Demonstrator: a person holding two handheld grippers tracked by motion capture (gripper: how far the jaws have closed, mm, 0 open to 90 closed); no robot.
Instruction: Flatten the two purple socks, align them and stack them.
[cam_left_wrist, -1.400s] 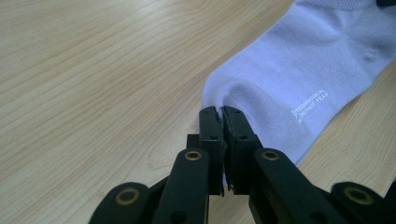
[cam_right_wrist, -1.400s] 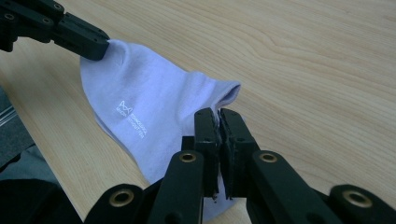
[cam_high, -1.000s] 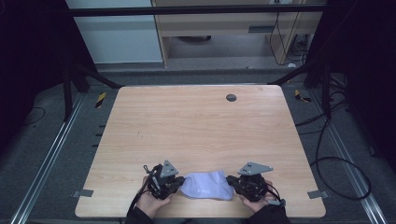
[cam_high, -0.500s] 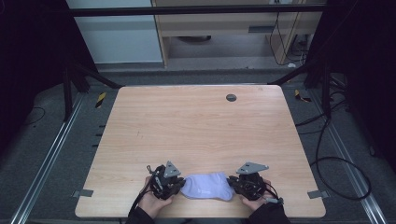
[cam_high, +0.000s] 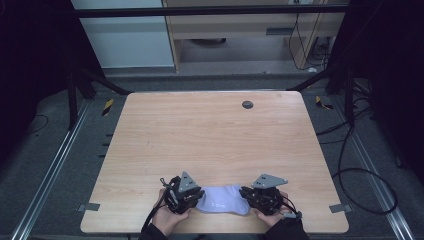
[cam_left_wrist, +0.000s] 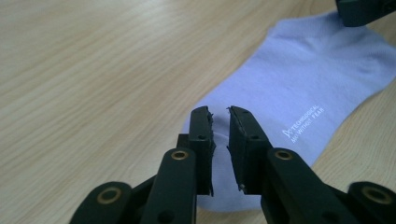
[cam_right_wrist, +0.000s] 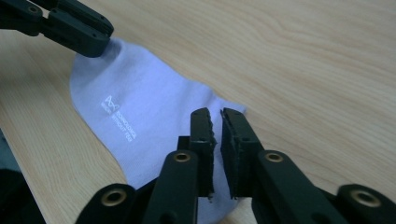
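Note:
A pale lilac sock (cam_high: 222, 200) with small white lettering lies flat on the wooden table (cam_high: 210, 140) near its front edge. My left gripper (cam_high: 196, 196) is at the sock's left end. In the left gripper view its jaws (cam_left_wrist: 219, 112) hover just over the sock (cam_left_wrist: 299, 79), a slim gap between the pads and no cloth in it; they have just been opening. My right gripper (cam_high: 246, 194) is at the other end. Its jaws (cam_right_wrist: 215, 114) stand a narrow slit apart above the sock (cam_right_wrist: 140, 107) and have just been closing, with nothing pinched.
A dark round grommet (cam_high: 247, 104) sits in the table's far side. A metal frame with rails and loose cables (cam_high: 350, 165) runs around the table. A hand holds each gripper at the front edge. Bare wood stretches beyond the sock.
The sock, bunched and slightly raised between the grippers a second ago, now lies flatter and lower on the table. Both hands have hardly moved.

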